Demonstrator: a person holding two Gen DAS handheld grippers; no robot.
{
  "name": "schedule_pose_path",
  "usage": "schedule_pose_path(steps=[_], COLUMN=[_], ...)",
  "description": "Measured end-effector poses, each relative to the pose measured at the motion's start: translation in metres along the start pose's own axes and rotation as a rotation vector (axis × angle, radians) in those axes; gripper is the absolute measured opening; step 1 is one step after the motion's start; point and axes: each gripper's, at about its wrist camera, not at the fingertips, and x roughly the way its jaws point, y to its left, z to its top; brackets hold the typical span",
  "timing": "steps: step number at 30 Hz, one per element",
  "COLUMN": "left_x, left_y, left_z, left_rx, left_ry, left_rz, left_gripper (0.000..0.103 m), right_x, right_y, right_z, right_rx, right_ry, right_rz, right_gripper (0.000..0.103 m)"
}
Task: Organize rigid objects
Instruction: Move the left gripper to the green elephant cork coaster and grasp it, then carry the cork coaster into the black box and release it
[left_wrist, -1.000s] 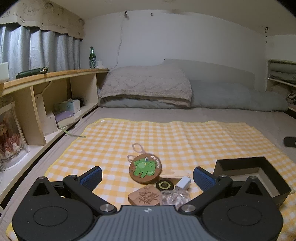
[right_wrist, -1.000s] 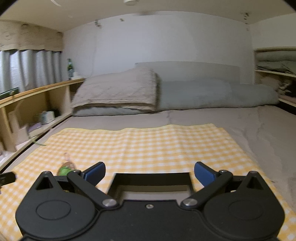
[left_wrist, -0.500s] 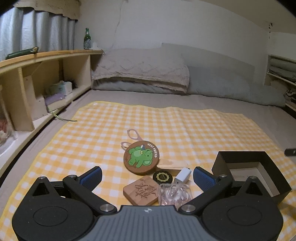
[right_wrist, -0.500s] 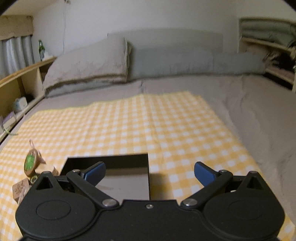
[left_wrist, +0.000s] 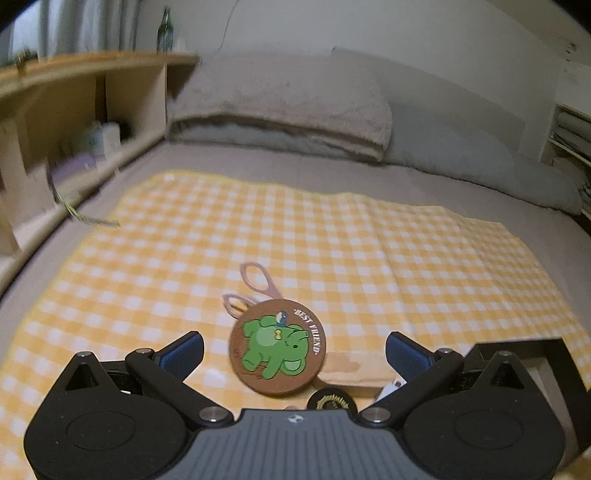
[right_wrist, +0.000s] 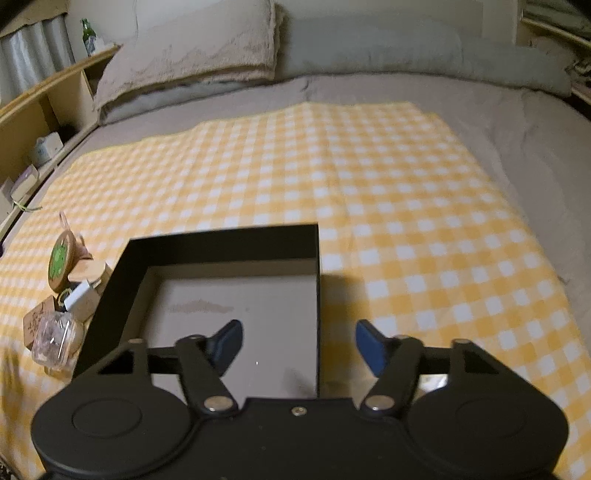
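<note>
Right gripper (right_wrist: 298, 347) half-spread, jaws just been closing, straddling black box (right_wrist: 221, 240) right wall, pads not touching. Left gripper (left_wrist: 293, 349) spread wide over round coaster (left_wrist: 277, 347) reading "BEST FRIEND"; checked cloth (right_wrist: 388, 177) beyond lies bare.

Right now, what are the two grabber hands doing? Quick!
Left gripper: open, holding nothing.
Right gripper: open, jaws just been closing astride the black box wall.

My black open box (right_wrist: 221, 243) sits empty on the checked cloth; just left of it huddle the round frog coaster (left_wrist: 277, 347), pink scissors (left_wrist: 255, 280), white charger (right_wrist: 79, 294) and carved wooden block (right_wrist: 37, 317)
</note>
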Motion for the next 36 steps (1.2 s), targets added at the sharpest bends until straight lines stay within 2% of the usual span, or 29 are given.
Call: schedule_pose_path(steps=[2,7,10,18,23,31,36], left_x=[0.018,0.056,0.076,0.110,0.119,0.119,0.117], left_y=[0.005,0.007,0.013,0.034,0.041,0.034,0.036], left_z=[0.004,0.009,0.007,-0.002,-0.004,-0.004,-0.002], left_rx=[-0.036,-0.097,-0.148,-0.232,-0.279,-0.246,-0.258], left_ry=[0.040,0.125,0.180,0.255,0.262,0.271,0.278], left_rz=[-0.020,-0.024,-0.029,0.041,0.037,0.046,0.036], left_gripper=[0.103,0.103,0.103,0.103,0.103,0.099,0.099], right_x=[0.004,0.010,0.013,0.025,0.026,0.027,0.027], right_y=[0.000,0.004,0.009,-0.003,-0.004,-0.010,-0.013], right_z=[-0.001,0.001,0.001,0.004,0.005,0.003,0.004], right_rx=[0.011,0.017,-0.008,0.020,0.023,0.058,0.077], right_ry=[0.022,0.061,0.072,0.099,0.103,0.102,0.102], right_rz=[0.005,0.032,0.008,-0.009,-0.011,-0.012,-0.006], right_gripper=[0.056,0.052,0.045,0.028,0.022,0.008,0.007])
